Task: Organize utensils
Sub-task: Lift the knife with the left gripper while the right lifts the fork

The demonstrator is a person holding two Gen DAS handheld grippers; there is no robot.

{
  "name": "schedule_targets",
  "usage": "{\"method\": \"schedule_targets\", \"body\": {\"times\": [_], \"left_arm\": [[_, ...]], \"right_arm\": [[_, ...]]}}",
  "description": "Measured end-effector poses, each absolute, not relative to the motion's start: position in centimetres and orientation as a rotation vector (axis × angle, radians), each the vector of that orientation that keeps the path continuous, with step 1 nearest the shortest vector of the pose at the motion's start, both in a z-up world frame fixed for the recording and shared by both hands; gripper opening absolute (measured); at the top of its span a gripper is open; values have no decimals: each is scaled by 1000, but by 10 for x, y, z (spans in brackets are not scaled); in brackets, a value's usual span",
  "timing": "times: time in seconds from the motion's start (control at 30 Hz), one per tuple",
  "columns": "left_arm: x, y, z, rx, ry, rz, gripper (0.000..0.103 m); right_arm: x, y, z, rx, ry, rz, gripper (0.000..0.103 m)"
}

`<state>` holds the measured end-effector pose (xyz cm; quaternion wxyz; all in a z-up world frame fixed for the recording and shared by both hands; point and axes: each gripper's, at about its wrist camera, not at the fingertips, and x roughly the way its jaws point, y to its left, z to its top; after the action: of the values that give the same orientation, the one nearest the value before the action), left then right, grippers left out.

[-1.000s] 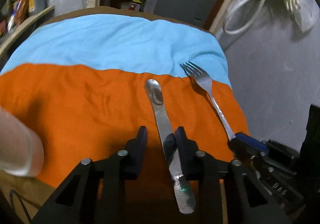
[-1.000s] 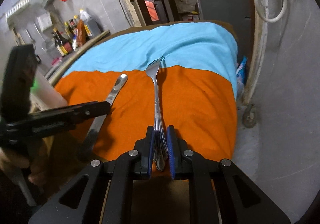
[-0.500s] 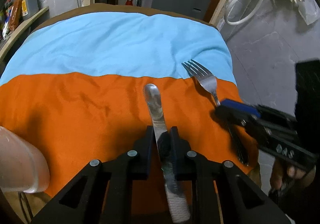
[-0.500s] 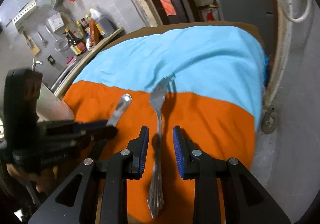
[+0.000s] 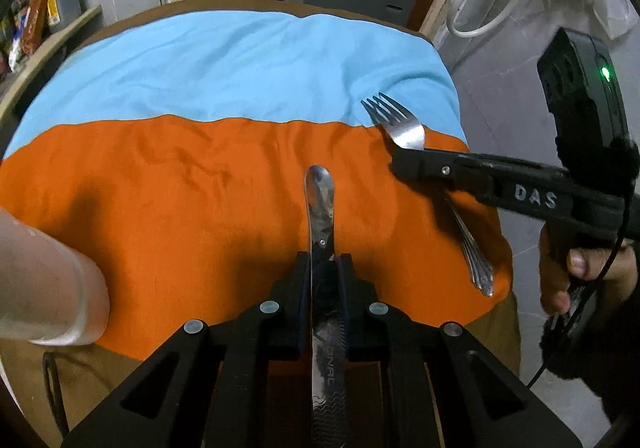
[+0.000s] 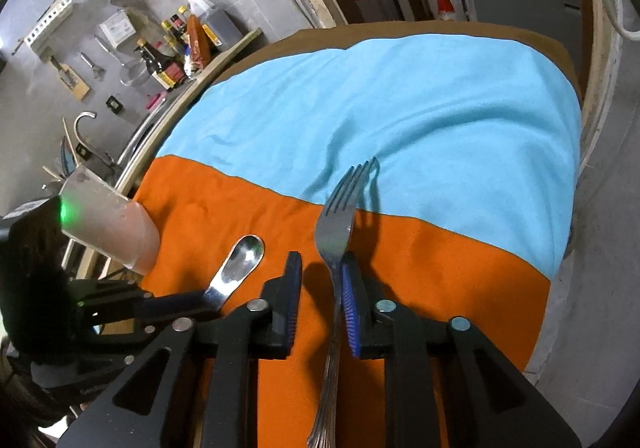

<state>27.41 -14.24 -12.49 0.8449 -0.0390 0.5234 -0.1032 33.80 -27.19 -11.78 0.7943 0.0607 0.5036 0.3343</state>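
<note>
Left tool [image 5: 323,268] clamped on knife [image 5: 320,204]. Right tool [image 6: 320,280] spread apart around fork [image 6: 338,228], at 3 o'clock of knife, on orange cloth [image 5: 160,188].

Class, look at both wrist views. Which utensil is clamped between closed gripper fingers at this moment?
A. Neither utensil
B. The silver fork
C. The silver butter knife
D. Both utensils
C: the left gripper is closed on the silver butter knife, while the right gripper stands open around the silver fork lying on the orange cloth.
</note>
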Motion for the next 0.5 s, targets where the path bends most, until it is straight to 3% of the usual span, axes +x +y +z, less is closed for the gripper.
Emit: {"method": "schedule_targets", "body": {"times": [0.47,0.5], "left_arm": [[244,-136,-125,-139,1017,-232,7],[241,-136,-124,-147,1004,-241,0]], "right_arm": [[314,-273,-120,187,1051,694,3],[311,-273,-121,197,1048,692,3]]}}
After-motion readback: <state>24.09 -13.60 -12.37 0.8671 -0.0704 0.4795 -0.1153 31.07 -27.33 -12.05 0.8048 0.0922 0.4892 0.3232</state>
